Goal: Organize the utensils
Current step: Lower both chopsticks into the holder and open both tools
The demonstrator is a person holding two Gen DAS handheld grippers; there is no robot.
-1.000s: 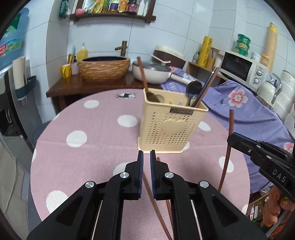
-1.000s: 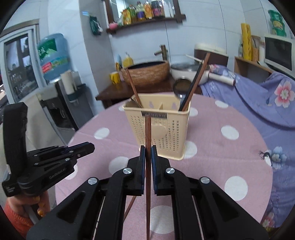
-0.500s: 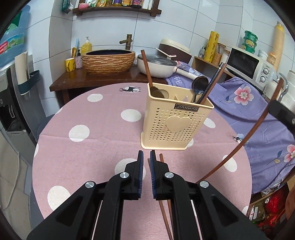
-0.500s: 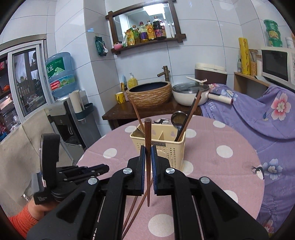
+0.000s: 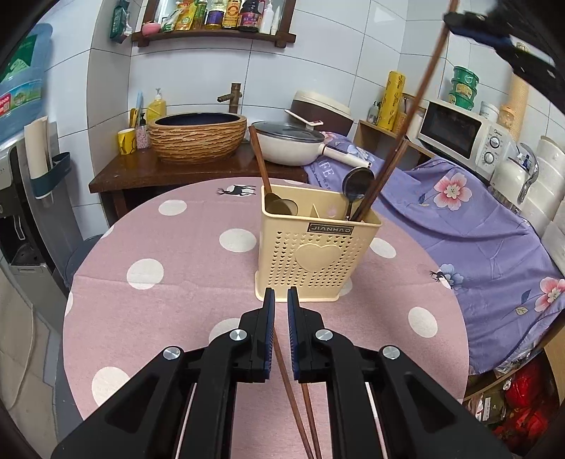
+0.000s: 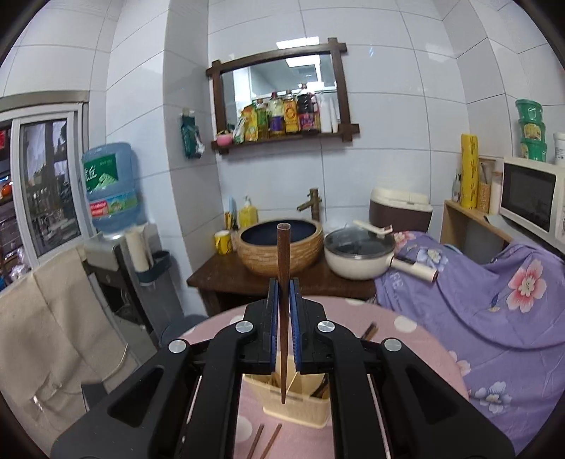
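A cream perforated utensil holder (image 5: 317, 259) stands on the pink dotted table (image 5: 159, 303). It holds a wooden spoon (image 5: 259, 166), a dark ladle (image 5: 356, 185) and dark chopsticks. My right gripper (image 6: 283, 317) is shut on a brown chopstick (image 6: 283, 282), held upright above the holder (image 6: 300, 402); it shows at the top right of the left wrist view (image 5: 469, 24). My left gripper (image 5: 278, 307) is nearly shut and empty, hovering over two brown chopsticks (image 5: 296, 388) lying on the table in front of the holder.
A woven basin (image 5: 197, 136) and a white pan (image 5: 289, 143) sit on a dark wooden stand behind the table. A purple floral cloth (image 5: 459, 219) covers the counter at right, with a microwave (image 5: 462, 136). A water dispenser (image 6: 109, 197) stands at left.
My right gripper has lifted its chopstick from table height to high above the holder, tip pointing down into it. My left gripper has stayed over the two lying chopsticks.
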